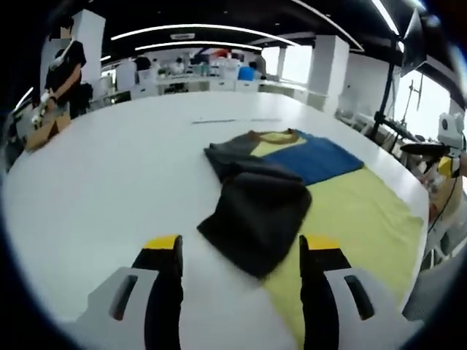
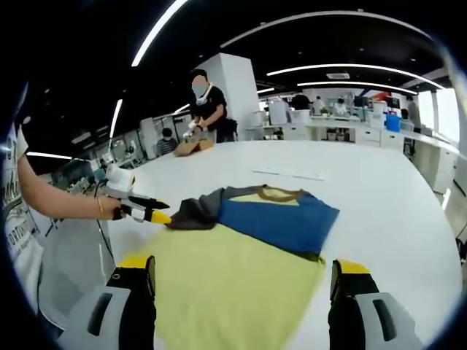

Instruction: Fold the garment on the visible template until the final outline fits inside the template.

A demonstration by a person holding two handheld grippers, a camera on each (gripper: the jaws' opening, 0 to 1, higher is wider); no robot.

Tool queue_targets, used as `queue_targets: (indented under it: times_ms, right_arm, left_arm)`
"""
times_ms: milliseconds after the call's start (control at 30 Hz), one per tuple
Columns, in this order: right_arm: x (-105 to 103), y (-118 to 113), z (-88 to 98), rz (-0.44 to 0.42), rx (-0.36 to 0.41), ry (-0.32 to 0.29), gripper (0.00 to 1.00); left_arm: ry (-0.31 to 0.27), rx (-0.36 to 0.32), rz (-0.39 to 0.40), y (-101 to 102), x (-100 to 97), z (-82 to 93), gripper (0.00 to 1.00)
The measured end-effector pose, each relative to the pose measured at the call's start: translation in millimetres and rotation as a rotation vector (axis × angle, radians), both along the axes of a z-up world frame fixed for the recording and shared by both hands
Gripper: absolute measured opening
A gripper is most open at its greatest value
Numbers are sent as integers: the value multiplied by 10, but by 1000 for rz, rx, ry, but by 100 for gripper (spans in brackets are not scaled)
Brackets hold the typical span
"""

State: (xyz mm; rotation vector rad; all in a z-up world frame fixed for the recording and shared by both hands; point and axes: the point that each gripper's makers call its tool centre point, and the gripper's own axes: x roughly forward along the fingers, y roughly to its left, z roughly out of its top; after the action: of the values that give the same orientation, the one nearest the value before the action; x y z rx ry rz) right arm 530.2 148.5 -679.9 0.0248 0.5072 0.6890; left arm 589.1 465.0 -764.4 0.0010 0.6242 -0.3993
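Jaws of your left hand-held gripper [image 1: 241,251], yellow-tipped and black, stand wide apart with nothing between them, hovering over the white tabletop [image 1: 109,182] just short of the garment. In the right gripper view that same left hand-held gripper [image 2: 157,216] comes in from the left in your hand [image 2: 111,207], and its yellow tip sits at the grey sleeve's end; whether it touches the cloth I cannot tell. Your right hand-held gripper [image 2: 241,281] is likewise spread open and empty, its jaws straddling the near edge of the pale yellow rectangular template sheet [image 2: 226,284].

The T-shirt with a blue body, dark grey sleeves and a yellow-and-tan collar [image 2: 273,215] lies across the far end of that sheet. From the right gripper view its long axis runs left to right, collar pointing away from you, the grey sleeve [image 2: 193,213] reaching left past the sheet's edge. In the left gripper view a dark grey part [image 1: 255,211] lies bunched and hangs off the sheet onto bare tabletop, while the blue part [image 1: 317,160] rests on the yellow.

The near half of the sheet is bare. Open tabletop runs wide on every side of it. A person [image 2: 208,109] stands at the tabletop's far edge, well apart from the garment.
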Motion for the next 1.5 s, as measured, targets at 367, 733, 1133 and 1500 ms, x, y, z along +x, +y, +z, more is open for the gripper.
queue_targets:
  times_ms: [367, 733, 1133, 1500]
  right_arm:
    - [1, 5, -4, -7, 1, 2, 98]
    - [-16, -19, -11, -15, -2, 2, 96]
    - [-38, -59, -19, -23, -9, 4, 96]
    - [-50, -21, -36, -7, -8, 8, 96]
  left_arm:
    - [71, -71, 55, 34, -114, -180, 31]
    - [111, -110, 46, -57, -136, -179, 14]
    - [102, -56, 53, -7, -94, -154, 0]
    - [33, -49, 59, 114, 6, 89, 0]
